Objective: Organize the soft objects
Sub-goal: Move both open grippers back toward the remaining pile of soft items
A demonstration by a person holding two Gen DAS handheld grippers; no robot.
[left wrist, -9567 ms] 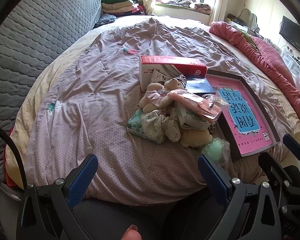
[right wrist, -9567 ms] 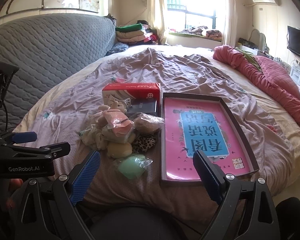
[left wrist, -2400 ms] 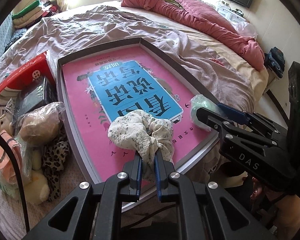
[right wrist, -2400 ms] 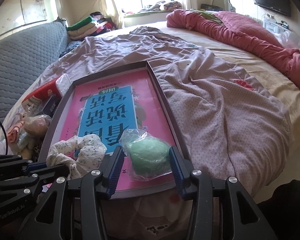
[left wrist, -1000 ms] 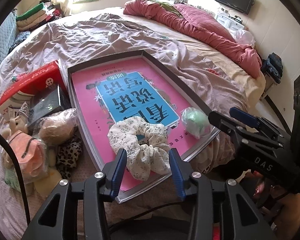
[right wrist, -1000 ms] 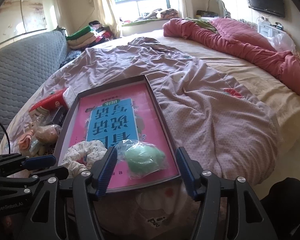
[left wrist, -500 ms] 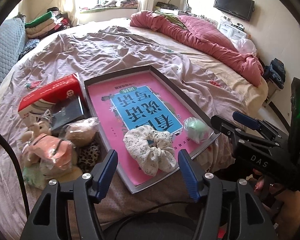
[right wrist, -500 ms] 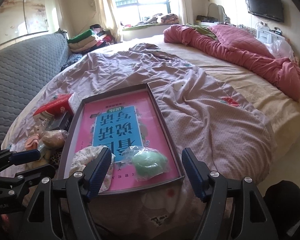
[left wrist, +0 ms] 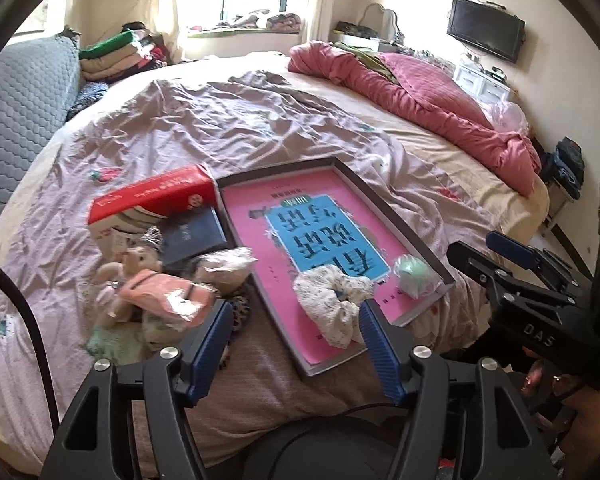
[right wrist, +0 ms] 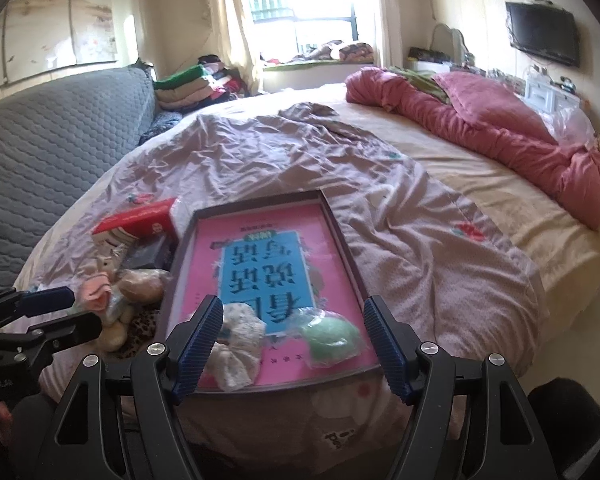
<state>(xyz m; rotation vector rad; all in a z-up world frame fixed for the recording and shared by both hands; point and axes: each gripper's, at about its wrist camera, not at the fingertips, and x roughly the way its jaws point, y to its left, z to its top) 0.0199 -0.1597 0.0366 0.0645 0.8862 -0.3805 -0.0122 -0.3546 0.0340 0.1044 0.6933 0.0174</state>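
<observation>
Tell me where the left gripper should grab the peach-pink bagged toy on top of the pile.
Judging by its pose, pinch the peach-pink bagged toy across its short width at the middle, coming down from above with the open left gripper. It lies flat atop the pile; its sides are crowded.

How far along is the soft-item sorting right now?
Done: floral scrunchie and bagged green ball lie in the pink box lid. In hand: nothing; left gripper, jaws just opening, and right gripper are empty. Left: the toy pile beside the lid.
</observation>
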